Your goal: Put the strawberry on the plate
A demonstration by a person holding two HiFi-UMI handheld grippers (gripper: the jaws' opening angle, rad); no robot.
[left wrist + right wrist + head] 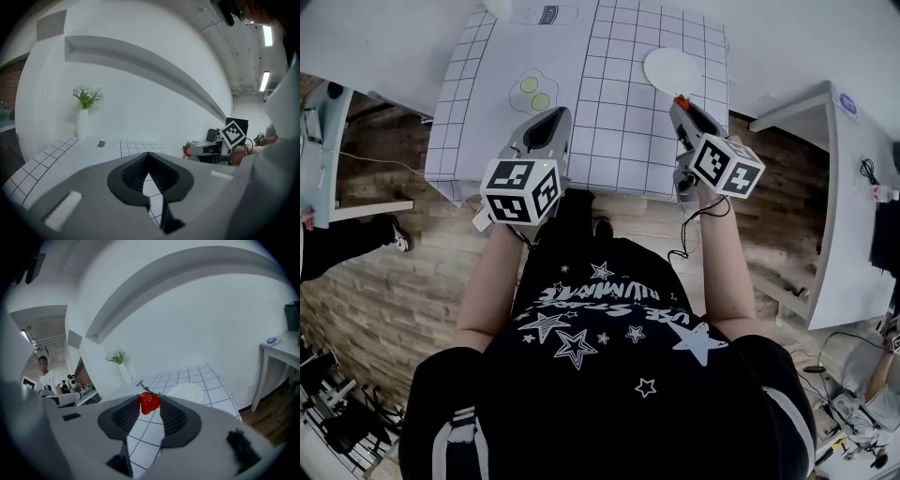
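A red strawberry with a green stalk sits pinched between the tips of my right gripper, held above the gridded white table. From the head view the same strawberry shows as a red speck at the tip of the right gripper, just short of the white plate. In the right gripper view the plate lies ahead and to the right. My left gripper hovers over the table's near left part; its jaws meet at the tip with nothing between them.
A flat picture of two fried eggs is printed on the table ahead of the left gripper. A white vase with flowers stands at the far edge. White side tables flank the table over a wooden floor. A person stands far left in the right gripper view.
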